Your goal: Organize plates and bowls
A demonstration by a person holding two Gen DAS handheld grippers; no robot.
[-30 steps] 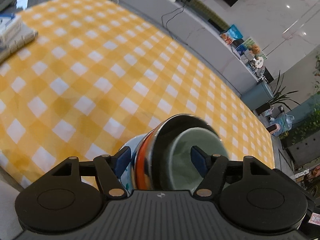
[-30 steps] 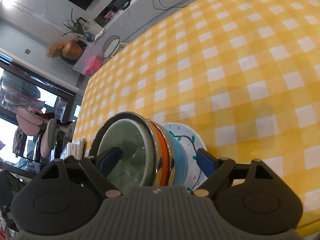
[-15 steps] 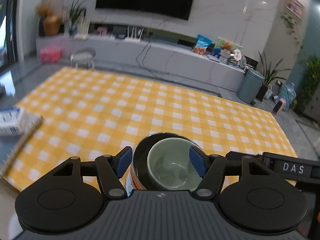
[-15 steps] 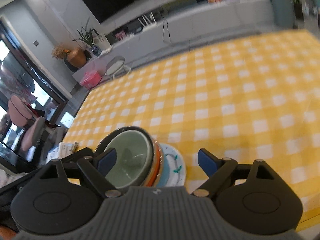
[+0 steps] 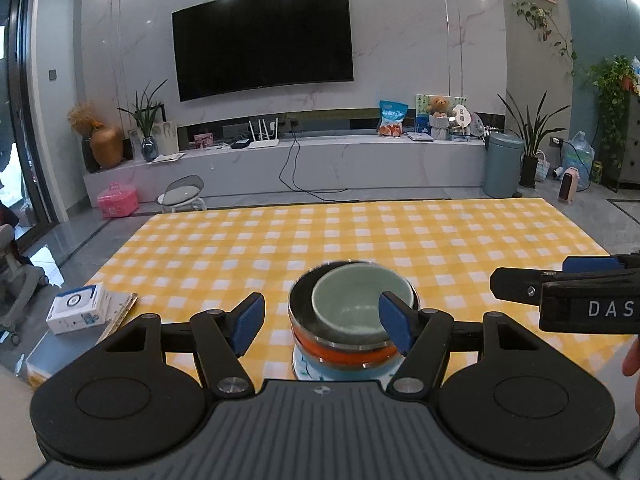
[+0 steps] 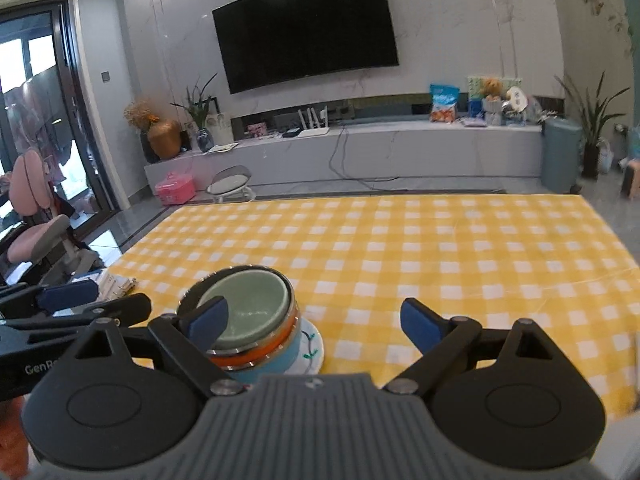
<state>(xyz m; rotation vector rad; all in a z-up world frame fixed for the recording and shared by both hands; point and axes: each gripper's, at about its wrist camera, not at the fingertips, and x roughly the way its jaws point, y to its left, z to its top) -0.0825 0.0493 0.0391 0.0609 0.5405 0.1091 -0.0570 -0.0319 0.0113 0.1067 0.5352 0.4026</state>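
Observation:
A stack of bowls stands on the yellow checked tablecloth: a pale green bowl in a steel-rimmed one, then orange and blue bowls, on a white patterned plate. My left gripper is open, held back from the stack, its right pad overlapping the rim in view. My right gripper is open and its jaws are opening. The stack shows behind its left pad, and nothing is pressed between the pads. Each gripper shows at the edge of the other's view.
A white box and a notebook lie at the table's near left corner. The table's near edge runs just below the stack. A pink chair stands left of the table, a low TV console behind.
Both views have rolled level and pulled up and back from the stack, which now stands upright in view. The right jaws have spread wider. The bowls stay on the plate.

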